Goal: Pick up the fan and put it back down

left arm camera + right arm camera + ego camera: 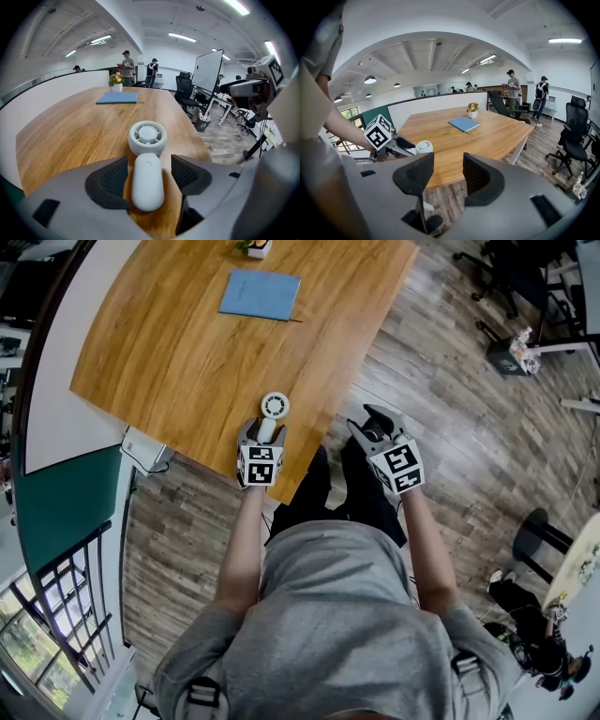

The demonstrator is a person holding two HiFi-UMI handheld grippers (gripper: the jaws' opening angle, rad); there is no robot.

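Observation:
A small white hand-held fan point(274, 412) lies flat on the wooden table point(178, 352) near its front edge, round head pointing away from me. My left gripper point(265, 430) stands open around its handle. In the left gripper view the fan's handle point(147, 180) lies between the two dark pads point(110, 180), with a gap of bare wood on each side. My right gripper point(375, 424) hangs open off the table's right edge over the floor, with nothing between its jaws point(446, 176). From there I see the fan's head point(424, 147) and the left gripper point(401, 144).
A blue notebook point(260, 294) lies at the table's far side, and a small flower pot point(255, 247) stands beyond it. Office chairs point(506, 277) and a whiteboard point(208, 70) stand to the right on the wood floor. Several people stand in the background point(127, 65).

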